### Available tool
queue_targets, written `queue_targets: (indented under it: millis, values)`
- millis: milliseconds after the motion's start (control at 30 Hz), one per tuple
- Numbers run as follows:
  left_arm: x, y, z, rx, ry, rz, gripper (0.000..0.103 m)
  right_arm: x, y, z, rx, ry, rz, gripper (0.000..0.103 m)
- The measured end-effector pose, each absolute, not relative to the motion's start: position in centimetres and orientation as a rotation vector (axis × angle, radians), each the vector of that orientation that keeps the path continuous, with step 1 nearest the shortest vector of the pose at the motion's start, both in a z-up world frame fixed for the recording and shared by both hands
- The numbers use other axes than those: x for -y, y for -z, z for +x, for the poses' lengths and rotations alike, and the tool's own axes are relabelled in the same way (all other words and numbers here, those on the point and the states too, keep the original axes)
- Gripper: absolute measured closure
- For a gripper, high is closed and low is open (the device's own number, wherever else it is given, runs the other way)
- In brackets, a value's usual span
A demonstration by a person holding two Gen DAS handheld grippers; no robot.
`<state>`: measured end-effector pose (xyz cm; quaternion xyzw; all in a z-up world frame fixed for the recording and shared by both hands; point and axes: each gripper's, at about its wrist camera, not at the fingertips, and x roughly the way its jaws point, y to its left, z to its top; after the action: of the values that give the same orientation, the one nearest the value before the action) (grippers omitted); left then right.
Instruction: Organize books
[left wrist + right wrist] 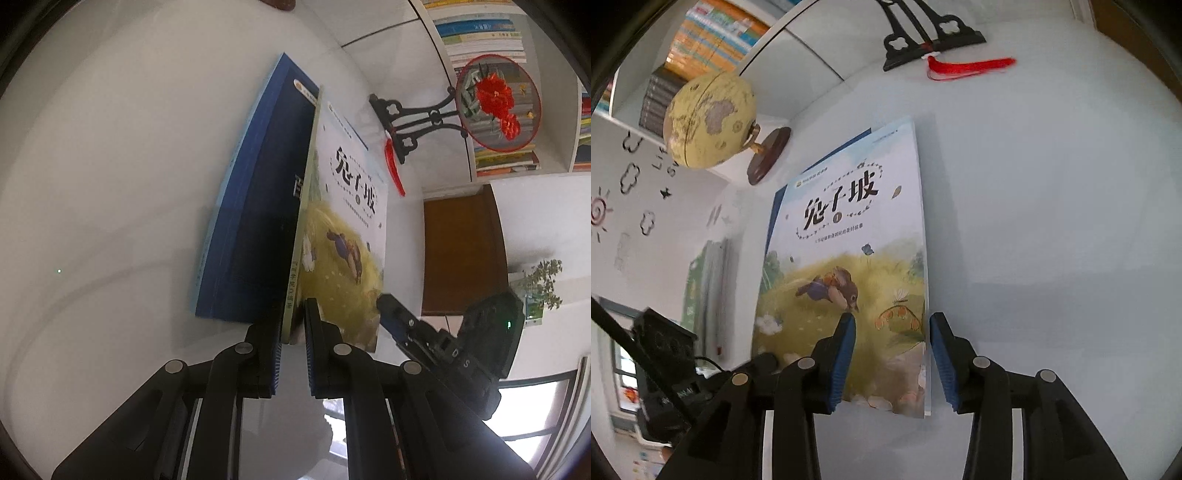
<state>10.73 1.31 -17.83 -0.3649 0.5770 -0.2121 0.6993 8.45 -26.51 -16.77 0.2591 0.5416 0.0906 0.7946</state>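
Two books stand side by side on the white table (92, 184): a thick dark blue book (258, 206) and a thin picture book (343, 236) with a rabbit on its cover. My left gripper (293, 332) is shut on the picture book's spine edge. In the right wrist view the picture book (849, 240) faces me, with a sliver of the blue book (779, 195) behind it. My right gripper (893, 319) is open and straddles the book's free edge, one pad over the cover and one past the edge, neither pressing. Its fingertip (386, 302) shows beside the cover.
A round fan ornament with red flowers (498, 103) on a black stand (931, 40) with a red tassel (971, 66) stands behind the books. A yellow globe (709, 118) is at the left. Shelves of books (480, 33), a brown door (461, 251) and a potted plant (543, 284) lie beyond.
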Motion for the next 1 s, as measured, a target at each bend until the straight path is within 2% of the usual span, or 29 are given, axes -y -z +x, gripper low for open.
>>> queue_targets:
  millis: [67, 133, 333, 433, 600, 733, 800, 900, 1000]
  values:
    - [-1.5, 17.6, 10.8, -1.268, 0.478, -0.833, 0.095, 27.0, 16.4, 8.2, -1.141, -0.187, 0.58, 0.076]
    - [-1.3, 17.1, 10.7, -1.261, 0.489, -0.806, 0.095, 27.6, 15.8, 7.9, -1.109, -0.219, 0.62, 0.08]
    - [-0.3, 15.8, 10.9, -1.252, 0.483, -0.695, 0.095, 28.6, 15.2, 7.6, -1.061, -0.374, 0.787, 0.08]
    - [-0.4, 16.3, 11.2, -1.266, 0.48, -0.716, 0.096, 29.5, 16.9, 8.0, -1.073, -0.421, 0.94, 0.08]
    - [0.5, 16.3, 11.4, -1.272, 0.5, -0.7, 0.095, 29.0, 19.6, 8.1, -1.15, -0.414, 1.001, 0.08]
    - [0.4, 16.0, 11.9, -1.252, 0.495, -0.714, 0.095, 28.1, 18.8, 8.0, -1.131, -0.374, 0.929, 0.08]
    - [0.2, 15.7, 12.0, -1.227, 0.486, -0.716, 0.095, 27.2, 17.7, 8.2, -1.118, -0.35, 0.824, 0.089]
    - [-0.4, 15.3, 12.1, -1.204, 0.523, -0.826, 0.095, 26.1, 16.1, 8.3, -1.102, -0.344, 0.692, 0.089]
    - [-0.8, 14.7, 12.5, -1.193, 0.536, -0.885, 0.095, 26.5, 16.9, 8.2, -1.158, -0.351, 0.733, 0.086]
